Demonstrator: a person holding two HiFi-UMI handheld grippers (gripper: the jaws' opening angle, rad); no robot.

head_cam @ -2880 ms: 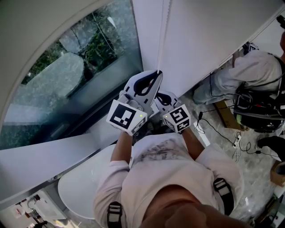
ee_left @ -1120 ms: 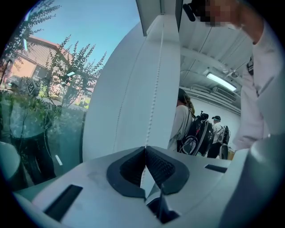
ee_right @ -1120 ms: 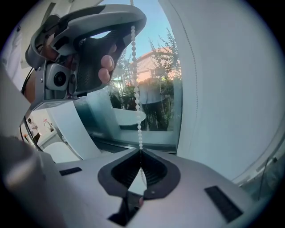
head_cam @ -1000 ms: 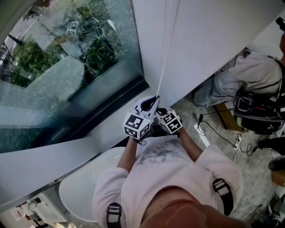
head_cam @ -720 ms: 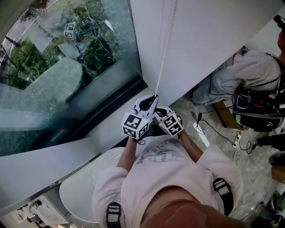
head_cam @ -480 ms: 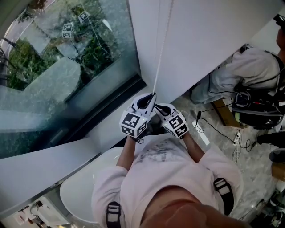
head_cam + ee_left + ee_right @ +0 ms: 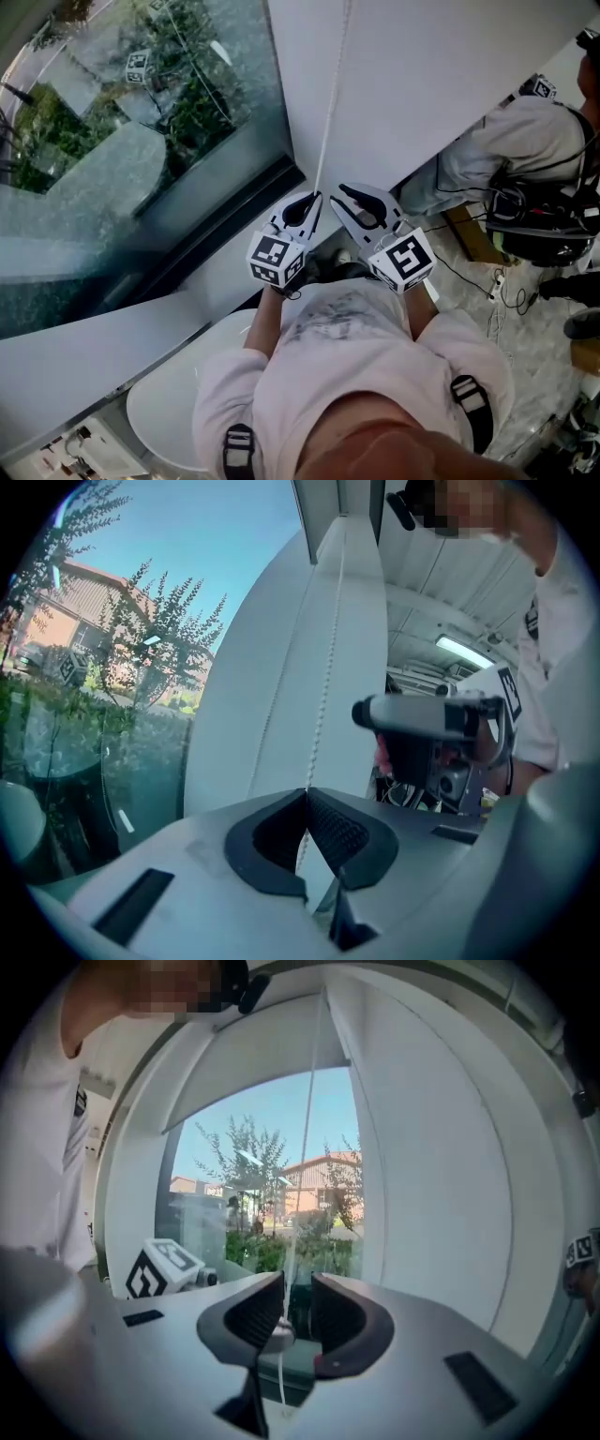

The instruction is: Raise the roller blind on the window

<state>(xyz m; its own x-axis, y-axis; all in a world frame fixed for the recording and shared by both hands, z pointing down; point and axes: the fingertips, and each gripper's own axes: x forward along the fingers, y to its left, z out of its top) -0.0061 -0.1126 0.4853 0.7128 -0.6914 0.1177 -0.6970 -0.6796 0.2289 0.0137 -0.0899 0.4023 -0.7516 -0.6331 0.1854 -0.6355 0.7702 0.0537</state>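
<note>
A white bead chain hangs down the white wall beside the window glass. My left gripper is shut on the chain's lower end; in the left gripper view its pads pinch the bead chain. My right gripper stands just right of it, open. In the right gripper view the chain passes through the gap of the right gripper, close to the left pad. The roller blind is rolled high, and trees and houses show below its edge.
Another person crouches by the wall at the right, with cables and a box on the stone floor. A white window sill runs along the left. A round white tabletop lies below it, next to my body.
The blind has gone up and more glass shows. The left gripper pulled the chain down and stays shut on it. The right gripper came off the chain, opened and swung out to the right.
</note>
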